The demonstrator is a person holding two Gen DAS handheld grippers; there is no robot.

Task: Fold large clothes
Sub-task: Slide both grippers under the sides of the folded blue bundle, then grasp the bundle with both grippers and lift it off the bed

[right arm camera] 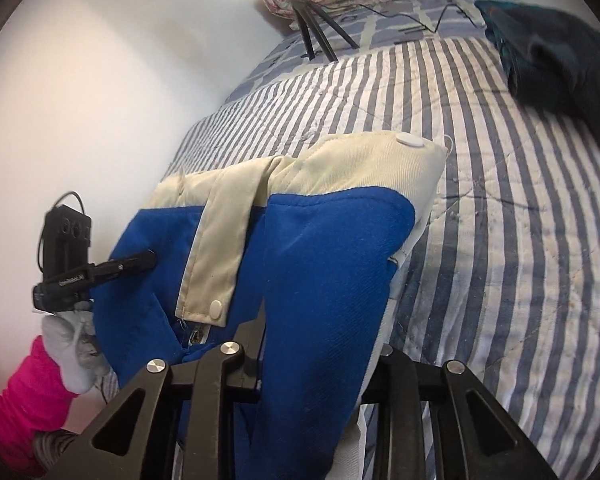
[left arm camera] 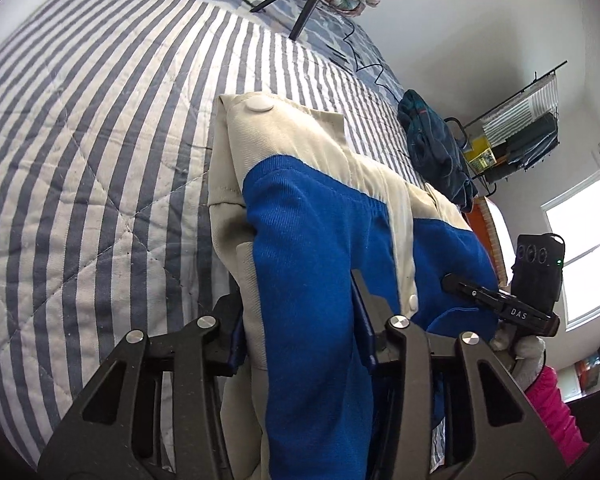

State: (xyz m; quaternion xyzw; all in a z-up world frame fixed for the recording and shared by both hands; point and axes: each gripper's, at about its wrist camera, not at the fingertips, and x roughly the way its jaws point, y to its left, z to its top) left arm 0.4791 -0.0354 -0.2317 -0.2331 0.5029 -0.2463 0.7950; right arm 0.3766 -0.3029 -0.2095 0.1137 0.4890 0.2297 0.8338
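Both my claws clamp the blue-and-cream jacket [left arm camera: 312, 240]: left gripper [left arm camera: 300, 344], right gripper [right arm camera: 320, 364] (over the striped bed [left arm camera: 80, 140]).

Striped quilt [left arm camera: 100, 160] open beyond the jacket [left arm camera: 312, 240], far end blocked — tripod [left arm camera: 300, 0], dark garment [right arm camera: 560, 60]

Both wrist views close, angled down; share jacket [left arm camera: 312, 240], striped bed [right arm camera: 520, 240].

Jacket [left arm camera: 312, 216]: royal blue with cream panels, white snaps. Bed quilt [left arm camera: 100, 140]: blue-grey and white stripes. Sleeve [right arm camera: 24, 396]: hot pink. Bundled cloth [right arm camera: 556, 60]: dark teal.
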